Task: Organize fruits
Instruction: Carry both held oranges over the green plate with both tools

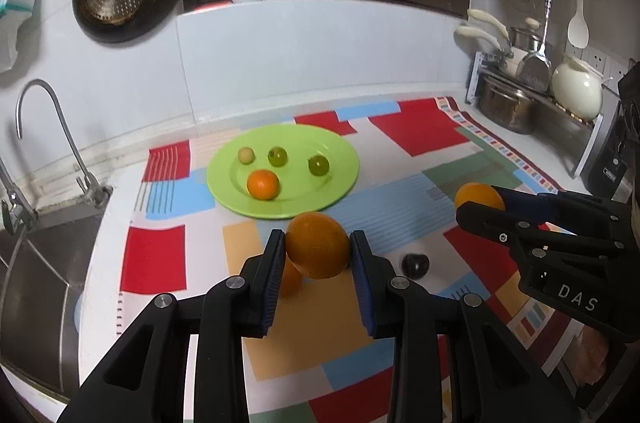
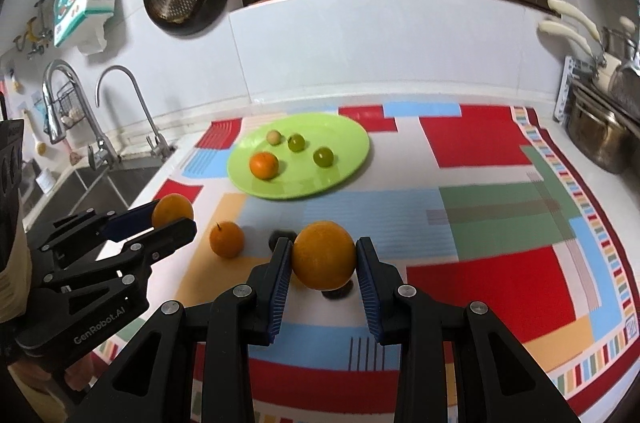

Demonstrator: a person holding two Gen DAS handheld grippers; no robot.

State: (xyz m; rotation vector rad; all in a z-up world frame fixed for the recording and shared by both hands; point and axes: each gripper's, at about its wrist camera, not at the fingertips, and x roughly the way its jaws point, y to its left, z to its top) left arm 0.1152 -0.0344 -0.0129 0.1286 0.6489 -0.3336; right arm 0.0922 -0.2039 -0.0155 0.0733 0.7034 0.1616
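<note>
Left tool [image 1: 318, 255] around orange [image 1: 317, 249], above cloth [image 1: 280, 335].

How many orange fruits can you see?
4: one in the left hand-held gripper, one in the right hand-held gripper, one on the cloth, one on the green plate. Others may be hidden.

path to green plate [image 2: 352, 139]: open cloth [image 2: 400, 207] ahead | plate front rim bare, four small fruits farther in | low obstacles: loose orange [image 2: 227, 239], dark fruit [image 1: 415, 263] | sides: sink [image 2: 100, 183], pot rack [image 1: 520, 103]
</note>
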